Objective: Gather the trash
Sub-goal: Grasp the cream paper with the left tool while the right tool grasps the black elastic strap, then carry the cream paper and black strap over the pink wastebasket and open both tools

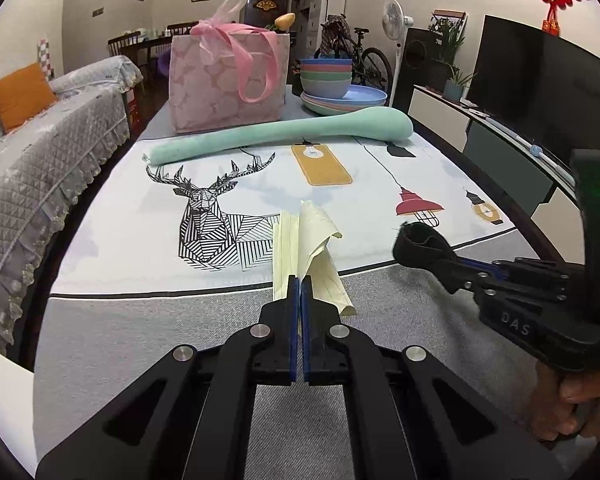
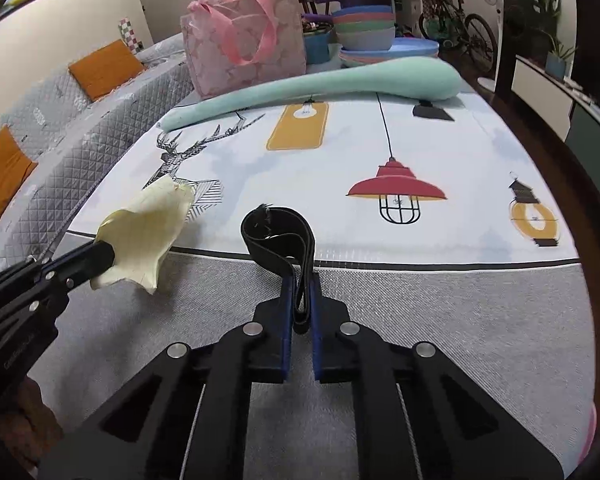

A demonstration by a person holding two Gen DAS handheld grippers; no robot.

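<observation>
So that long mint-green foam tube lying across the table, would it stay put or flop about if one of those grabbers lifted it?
The foam tube probably sags if lifted by one end: it already lies in a gentle curve. It looks light for its size, being foam-like. Its round body could roll when nudged, though the thicker end near the stacked plates might check that.

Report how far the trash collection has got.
Done: both pieces are picked up. The left gripper is shut on the crumpled yellow paper; the right gripper is shut on the looped black strap. In hand: both are held above the tablecloth. Left: dropping them somewhere, perhaps the pink bag at the far end; no bin shows. No other loose trash is visible on the cloth.
</observation>
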